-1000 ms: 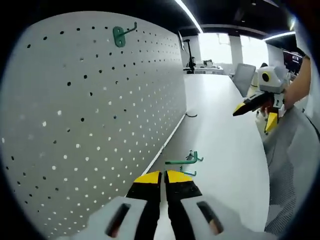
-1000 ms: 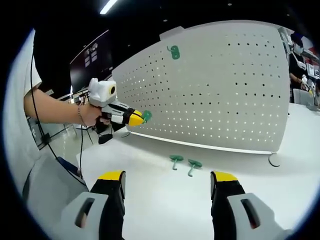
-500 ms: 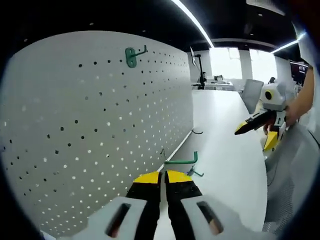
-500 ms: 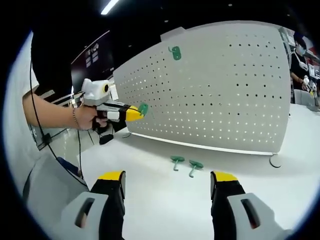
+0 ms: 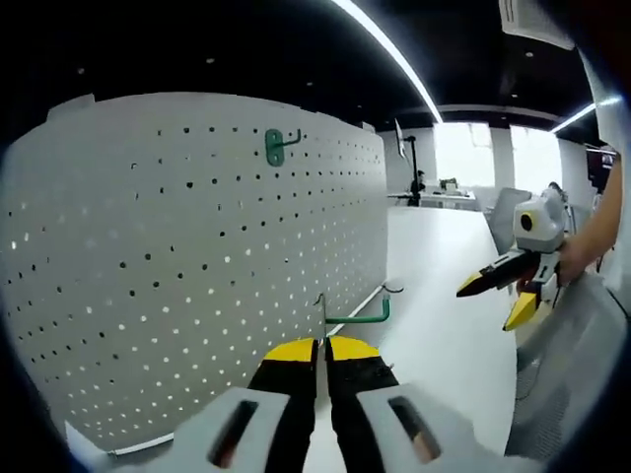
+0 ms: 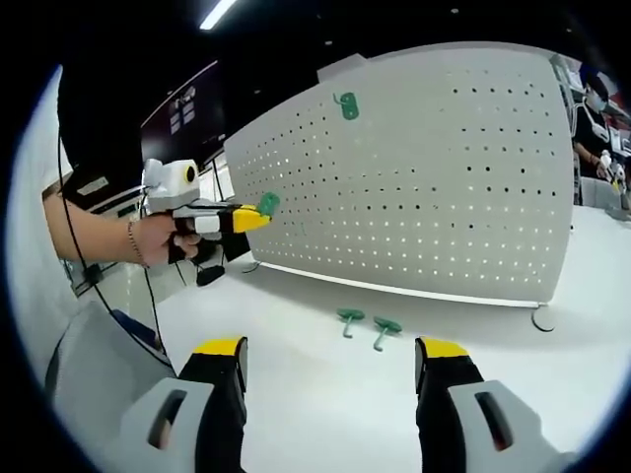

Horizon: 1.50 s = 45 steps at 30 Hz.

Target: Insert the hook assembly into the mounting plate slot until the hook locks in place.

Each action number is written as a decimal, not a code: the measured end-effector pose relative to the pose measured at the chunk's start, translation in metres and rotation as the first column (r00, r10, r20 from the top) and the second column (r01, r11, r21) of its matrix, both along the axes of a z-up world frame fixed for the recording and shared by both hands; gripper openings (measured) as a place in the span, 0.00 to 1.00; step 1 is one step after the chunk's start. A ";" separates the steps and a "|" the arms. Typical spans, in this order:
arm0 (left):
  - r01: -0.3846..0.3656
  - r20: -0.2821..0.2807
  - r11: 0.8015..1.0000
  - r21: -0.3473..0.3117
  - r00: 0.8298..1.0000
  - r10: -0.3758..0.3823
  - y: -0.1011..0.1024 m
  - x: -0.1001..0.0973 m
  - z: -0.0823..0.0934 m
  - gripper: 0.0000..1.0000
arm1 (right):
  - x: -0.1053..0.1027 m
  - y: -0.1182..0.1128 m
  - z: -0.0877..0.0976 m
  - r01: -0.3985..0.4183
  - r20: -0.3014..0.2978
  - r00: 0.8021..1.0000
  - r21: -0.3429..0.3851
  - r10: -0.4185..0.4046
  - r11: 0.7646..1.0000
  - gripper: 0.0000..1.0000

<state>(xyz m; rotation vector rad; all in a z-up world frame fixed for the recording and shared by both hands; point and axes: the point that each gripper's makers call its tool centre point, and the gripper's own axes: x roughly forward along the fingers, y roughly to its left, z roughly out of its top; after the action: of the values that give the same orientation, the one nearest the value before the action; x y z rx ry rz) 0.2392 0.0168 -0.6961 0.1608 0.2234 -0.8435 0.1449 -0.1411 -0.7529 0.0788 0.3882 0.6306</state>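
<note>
A white pegboard [image 5: 177, 266] [image 6: 444, 177] stands upright on the white table [image 6: 296, 384]. One green hook [image 5: 279, 146] [image 6: 345, 103] hangs near its top. My left gripper [image 5: 320, 347] is shut on another green hook [image 5: 355, 313], held in the air a little way off the board's face. In the right gripper view the left gripper [image 6: 246, 217] shows at the left with that hook [image 6: 266, 204] at its tip. My right gripper [image 6: 332, 350] stands open and empty above the table; it appears at the right in the left gripper view [image 5: 493, 299].
Two loose green hooks [image 6: 348, 317] [image 6: 384, 325] lie on the table in front of the board. A small black hook [image 6: 537, 317] [image 5: 392, 289] lies by the board's base. A person [image 6: 590, 108] stands in the background beyond the board's right end.
My left gripper has risen with the green hook, up along the pegboard's face. The right gripper has stayed still and open.
</note>
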 end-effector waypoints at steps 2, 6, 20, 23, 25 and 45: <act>-0.014 0.005 1.000 -0.015 1.000 0.014 0.001 -0.003 0.002 0.03 | 0.000 0.000 0.001 0.000 0.001 1.000 -0.001 0.000 1.000 0.67; -0.029 0.009 0.999 -0.046 1.000 0.030 0.003 -0.007 0.007 0.03 | 0.000 0.000 0.001 0.000 0.001 1.000 0.001 0.000 1.000 0.67; -0.046 0.059 0.989 -0.144 0.997 0.055 0.004 -0.025 0.034 0.03 | -0.001 0.001 0.001 -0.006 0.004 1.000 -0.003 0.006 1.000 0.67; -0.047 0.058 0.985 -0.163 0.997 0.057 0.004 -0.027 0.039 0.03 | -0.001 0.002 0.001 -0.008 0.004 1.000 -0.005 0.008 1.000 0.67; -0.052 0.064 0.985 -0.166 0.996 0.063 0.005 -0.028 0.041 0.03 | -0.001 0.002 0.001 -0.008 0.003 1.000 -0.006 0.008 1.000 0.67; -0.059 0.053 0.985 -0.162 0.996 0.068 0.003 -0.025 0.037 0.03 | 0.000 0.009 0.038 -0.031 0.145 0.989 0.062 0.021 0.998 0.66</act>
<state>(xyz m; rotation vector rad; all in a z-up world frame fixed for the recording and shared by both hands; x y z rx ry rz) 0.2138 0.0202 -0.6588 0.0277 0.1046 -0.7889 0.1452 -0.1326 -0.7153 0.0886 0.2293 0.6703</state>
